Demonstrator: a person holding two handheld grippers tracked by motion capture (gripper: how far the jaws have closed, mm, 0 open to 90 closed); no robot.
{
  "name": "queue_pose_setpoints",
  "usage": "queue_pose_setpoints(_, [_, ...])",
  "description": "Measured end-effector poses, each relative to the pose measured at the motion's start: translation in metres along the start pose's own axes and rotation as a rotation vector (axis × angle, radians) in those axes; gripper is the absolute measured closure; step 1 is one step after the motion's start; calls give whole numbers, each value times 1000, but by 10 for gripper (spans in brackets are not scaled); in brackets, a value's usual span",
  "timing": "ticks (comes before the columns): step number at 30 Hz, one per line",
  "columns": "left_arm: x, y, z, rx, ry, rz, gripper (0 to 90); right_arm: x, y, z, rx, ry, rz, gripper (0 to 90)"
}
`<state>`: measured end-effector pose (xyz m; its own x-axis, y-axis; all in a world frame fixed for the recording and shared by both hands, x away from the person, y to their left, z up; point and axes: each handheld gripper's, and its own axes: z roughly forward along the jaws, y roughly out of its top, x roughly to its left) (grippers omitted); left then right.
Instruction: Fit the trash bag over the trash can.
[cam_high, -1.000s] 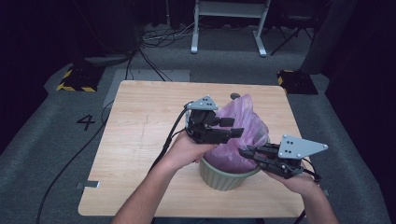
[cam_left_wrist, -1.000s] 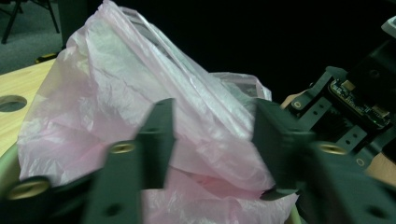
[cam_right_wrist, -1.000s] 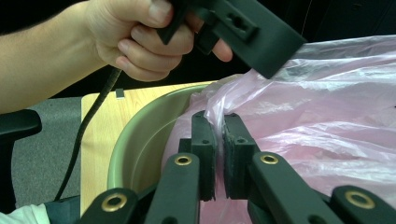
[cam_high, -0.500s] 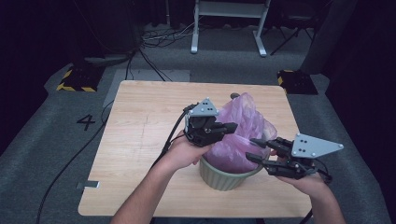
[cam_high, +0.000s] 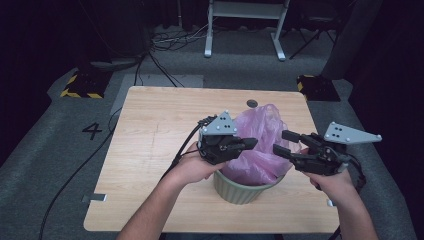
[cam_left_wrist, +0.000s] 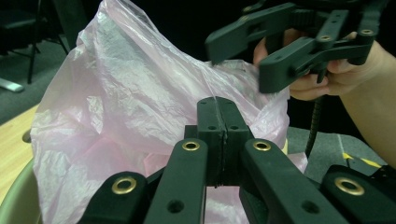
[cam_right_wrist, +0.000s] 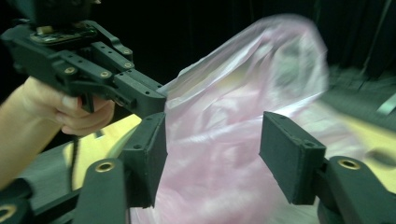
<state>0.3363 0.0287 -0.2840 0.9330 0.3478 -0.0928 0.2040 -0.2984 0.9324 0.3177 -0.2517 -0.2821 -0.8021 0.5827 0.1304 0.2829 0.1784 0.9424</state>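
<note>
A thin pink plastic bag (cam_high: 260, 145) stands bunched up out of a pale green pot (cam_high: 245, 191) near the table's front. My left gripper (cam_high: 252, 143) comes in from the left and is shut on the bag's upper edge; in the left gripper view its jaws (cam_left_wrist: 218, 116) are pressed together with the pink film (cam_left_wrist: 116, 102) just behind them. My right gripper (cam_high: 282, 142) hovers at the bag's right side, open. In the right gripper view the bag (cam_right_wrist: 243, 84) shows between and beyond its spread jaws (cam_right_wrist: 212, 154), apart from the pads. The left gripper (cam_right_wrist: 159, 100) is also there.
The pot sits on a light wooden table (cam_high: 160, 125) with a small dark hole (cam_high: 252, 103) at the back. Cables trail off the table's left side. A white stand (cam_high: 245, 25) and hazard-striped blocks (cam_high: 82, 85) lie on the grey floor beyond.
My right gripper has risen and drawn a little to the right of the pot. The left gripper has shifted slightly nearer, still on the bag.
</note>
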Motion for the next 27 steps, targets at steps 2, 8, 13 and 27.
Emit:
queue_pose_setpoints(2, [-2,1,0,-1,2,10,894,1,1,3,20,7,19,427])
queue_pose_setpoints(8, [-5,-1,-6,9,-4,16,895,9,-7,24,159,-68,-39,831])
queue_pose_setpoints(13, [-2,-15,-28,13,27,12,895,-6,-7,14,128,-213,-108,900])
queue_pose_setpoints(27, [-2,-26,-38,-20,13,7,869,12,-1,1,93,-28,-166,514])
